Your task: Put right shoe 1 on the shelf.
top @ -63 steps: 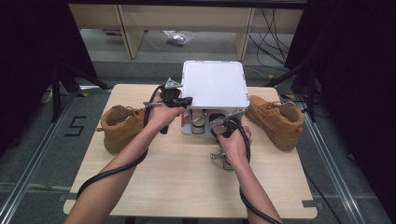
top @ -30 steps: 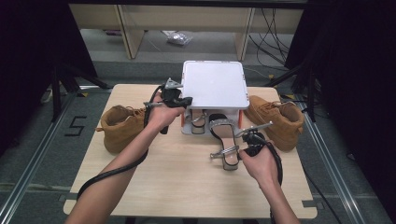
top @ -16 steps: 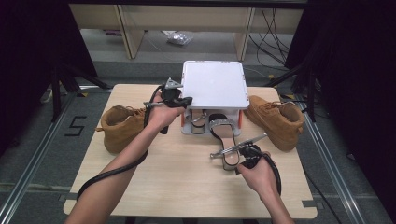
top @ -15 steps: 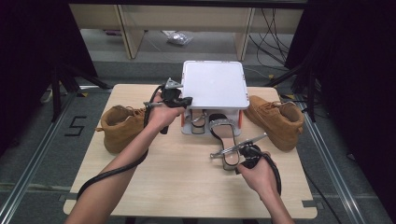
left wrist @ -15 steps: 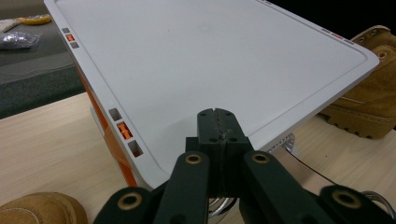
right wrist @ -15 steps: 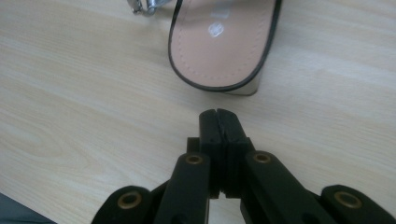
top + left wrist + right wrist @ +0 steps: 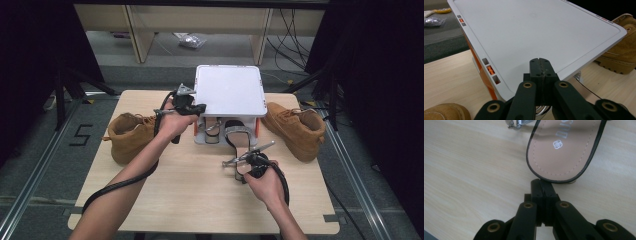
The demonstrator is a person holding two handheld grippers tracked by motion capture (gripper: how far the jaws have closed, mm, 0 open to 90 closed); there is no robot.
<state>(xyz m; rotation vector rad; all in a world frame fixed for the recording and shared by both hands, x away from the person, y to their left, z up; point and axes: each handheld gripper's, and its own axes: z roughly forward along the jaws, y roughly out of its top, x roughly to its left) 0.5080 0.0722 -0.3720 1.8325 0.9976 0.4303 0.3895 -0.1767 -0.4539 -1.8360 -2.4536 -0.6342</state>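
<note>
A white lid (image 7: 230, 92) tops an orange-and-white box on the table, with sandals tucked under it. My left gripper (image 7: 187, 102) is shut, and its tips (image 7: 541, 63) rest at the front left edge of the lid (image 7: 536, 32); I cannot tell if they press on it. A black sandal with a tan insole (image 7: 239, 142) lies in front of the box. My right gripper (image 7: 248, 164) is shut, its tips (image 7: 541, 183) right against the heel rim of the sandal (image 7: 564, 150), with nothing between the jaws.
A tan boot (image 7: 127, 137) lies left of the box and its mate (image 7: 295, 127) to the right. A silver buckle (image 7: 517, 123) lies beside the sandal. Bare wood (image 7: 190, 195) spreads across the near half of the table. Shelving and cables stand beyond the far edge.
My right hand has pulled back from the box toward the near side and sunk closer to the tabletop behind the sandal. The left hand has stayed at the lid.
</note>
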